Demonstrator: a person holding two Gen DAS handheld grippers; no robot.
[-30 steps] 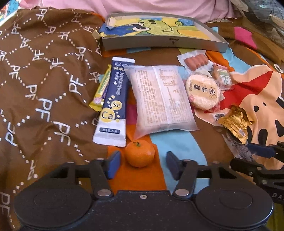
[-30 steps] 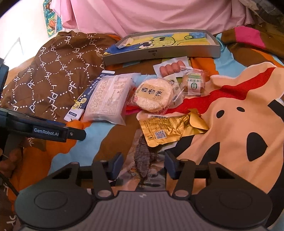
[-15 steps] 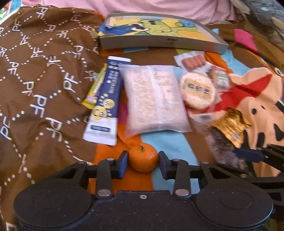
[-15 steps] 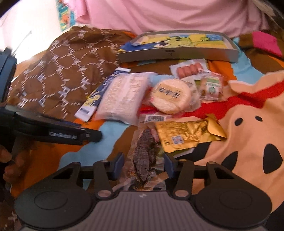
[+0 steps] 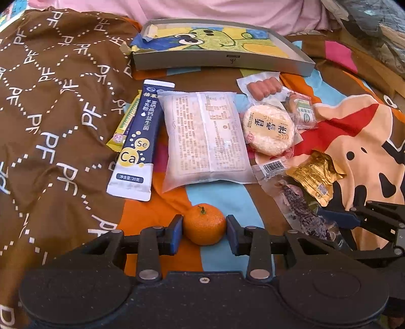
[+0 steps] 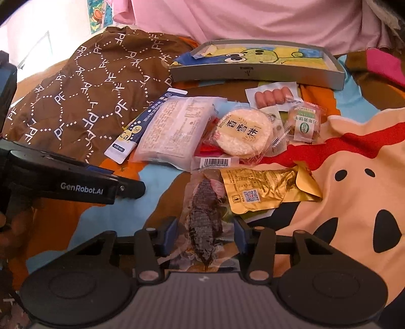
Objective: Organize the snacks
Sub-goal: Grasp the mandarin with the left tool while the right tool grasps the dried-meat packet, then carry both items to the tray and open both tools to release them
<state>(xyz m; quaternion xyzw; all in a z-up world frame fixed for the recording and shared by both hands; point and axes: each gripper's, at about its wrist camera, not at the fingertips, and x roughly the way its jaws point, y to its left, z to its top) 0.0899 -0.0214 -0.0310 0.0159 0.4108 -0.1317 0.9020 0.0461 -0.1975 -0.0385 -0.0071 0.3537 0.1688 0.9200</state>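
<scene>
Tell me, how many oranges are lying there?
1. The single orange sits on the bedspread between the left gripper's jaws, in front of the navy sachet. Others could hide under the packets.

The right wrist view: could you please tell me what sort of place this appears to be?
Probably a bed in a home: a rumpled cartoon-print blanket under loose snacks, a brown PF-patterned cloth, and pink fabric behind.

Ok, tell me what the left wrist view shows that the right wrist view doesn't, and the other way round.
Only the left wrist view shows the whole mandarin, sitting between the left tongs, and the yellow stick packet. Only the right wrist view shows the dried fish packet lying between the right tongs, and a wall picture. Both show the grey tray, the round rice cracker and the gold pouch.
</scene>
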